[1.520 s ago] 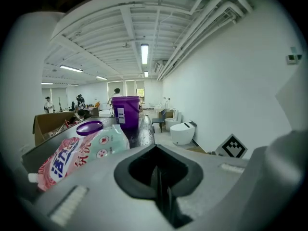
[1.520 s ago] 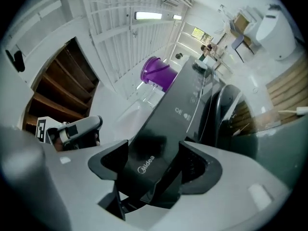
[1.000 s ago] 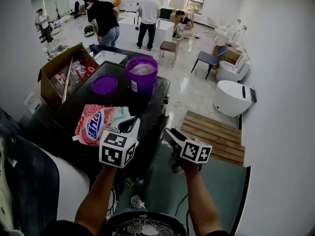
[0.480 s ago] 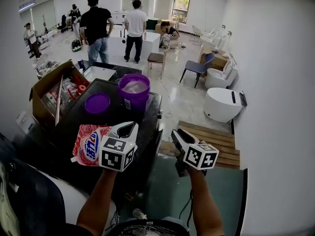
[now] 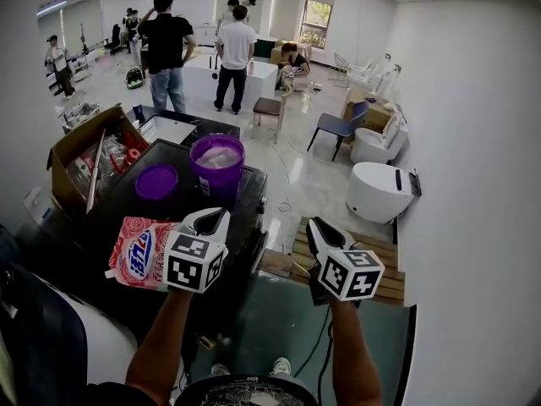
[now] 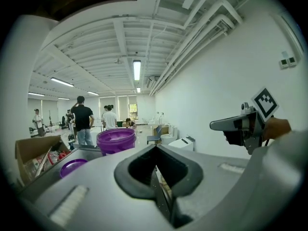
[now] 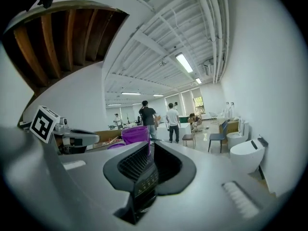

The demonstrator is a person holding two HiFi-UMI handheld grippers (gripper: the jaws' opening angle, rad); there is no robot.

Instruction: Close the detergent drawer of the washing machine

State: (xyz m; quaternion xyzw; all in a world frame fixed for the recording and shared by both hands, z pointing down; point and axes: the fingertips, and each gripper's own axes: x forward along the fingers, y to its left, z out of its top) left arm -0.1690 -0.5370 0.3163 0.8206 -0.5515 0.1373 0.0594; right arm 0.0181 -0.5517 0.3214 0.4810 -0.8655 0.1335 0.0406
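Note:
The black-topped washing machine (image 5: 127,205) stands in front of me in the head view; I cannot make out its detergent drawer in any view. My left gripper (image 5: 211,219) is held level above the machine's near right corner, jaws shut with nothing between them. My right gripper (image 5: 316,230) hangs in the air to the right of the machine over the floor, also shut and empty. In the left gripper view, the left gripper (image 6: 156,170) points out into the room, with the right gripper (image 6: 239,124) beside it. The right gripper (image 7: 144,170) likewise faces the room.
On the machine top lie a pink detergent bag (image 5: 135,252), a purple lid (image 5: 156,181) and a purple bucket (image 5: 218,164). An open cardboard box (image 5: 84,152) stands at the left. A wooden pallet (image 5: 380,256) lies on the floor at the right. Several people stand far back.
The view has tilted up towards the room. Both grippers have risen and drawn slightly apart, still shut. The detergent bag now shows to the left of the left gripper.

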